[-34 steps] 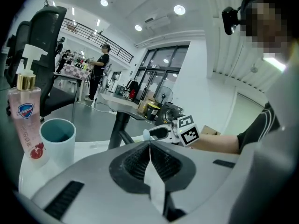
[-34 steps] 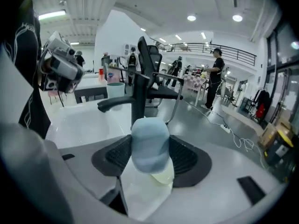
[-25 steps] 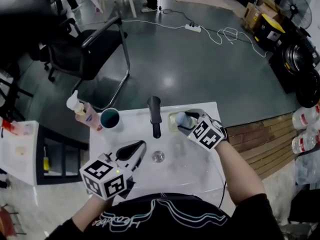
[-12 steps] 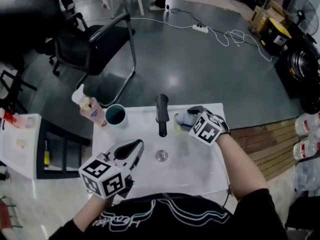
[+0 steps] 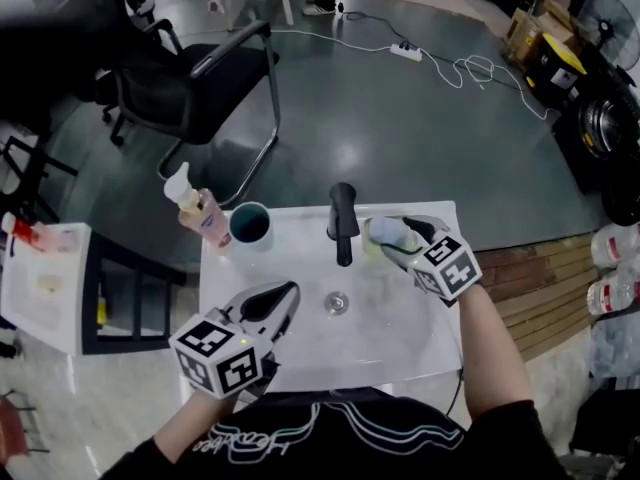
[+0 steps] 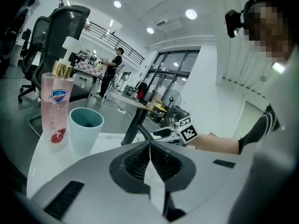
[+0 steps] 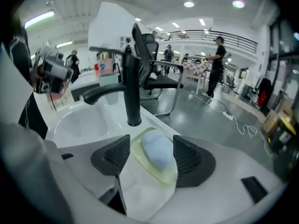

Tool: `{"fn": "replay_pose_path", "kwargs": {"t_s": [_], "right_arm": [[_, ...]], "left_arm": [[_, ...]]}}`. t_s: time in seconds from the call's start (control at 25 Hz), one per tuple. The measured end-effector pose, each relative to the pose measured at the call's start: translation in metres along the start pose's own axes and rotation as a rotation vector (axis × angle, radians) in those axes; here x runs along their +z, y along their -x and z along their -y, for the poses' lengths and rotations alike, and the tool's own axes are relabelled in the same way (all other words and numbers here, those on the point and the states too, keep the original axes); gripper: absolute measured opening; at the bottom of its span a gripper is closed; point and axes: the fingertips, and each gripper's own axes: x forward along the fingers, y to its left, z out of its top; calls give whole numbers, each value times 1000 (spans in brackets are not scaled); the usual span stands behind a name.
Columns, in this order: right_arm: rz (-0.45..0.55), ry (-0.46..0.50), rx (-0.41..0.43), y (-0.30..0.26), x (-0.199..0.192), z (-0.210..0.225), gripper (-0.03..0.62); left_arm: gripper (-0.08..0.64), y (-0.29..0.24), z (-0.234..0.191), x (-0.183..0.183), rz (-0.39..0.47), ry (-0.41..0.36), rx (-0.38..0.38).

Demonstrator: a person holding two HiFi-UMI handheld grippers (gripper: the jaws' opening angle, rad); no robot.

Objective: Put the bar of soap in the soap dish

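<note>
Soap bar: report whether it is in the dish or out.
In. The blue soap bar lies inside the yellowish dish, between the opening fingers of the right gripper.

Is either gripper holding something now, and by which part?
Nothing is held. The right gripper is opening; the bar of soap lies in the soap dish between its fingers, not pressed. The left gripper is shut, empty.

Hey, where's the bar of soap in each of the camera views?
Head view: bar of soap just right of the black faucet.
Left gripper view: not visible.
Right gripper view: low centre, in the soap dish, between the right gripper's opening jaws.
Shared landmark: the black faucet, in all three.
</note>
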Motion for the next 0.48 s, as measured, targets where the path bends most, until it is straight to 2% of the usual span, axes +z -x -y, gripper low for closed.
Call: {"fn": "replay_pose_path", "kwargs": {"t_s": [0.12,0.28,0.4,0.48], "right_arm": [[120,-211,-32,30,3,-8,286],[312,-423,32,75,23,-43,254],[486,-506,136,111,52,-82,224],[564,-513,148,134,65,-104,172]], "left_arm": [[23,1,4,0,-8,2,-26],[23,6,13,3,-30,-27,-58],[23,13,25,6,-24,-48,-101],[23,18,38,9,-7,-79,-143]]}}
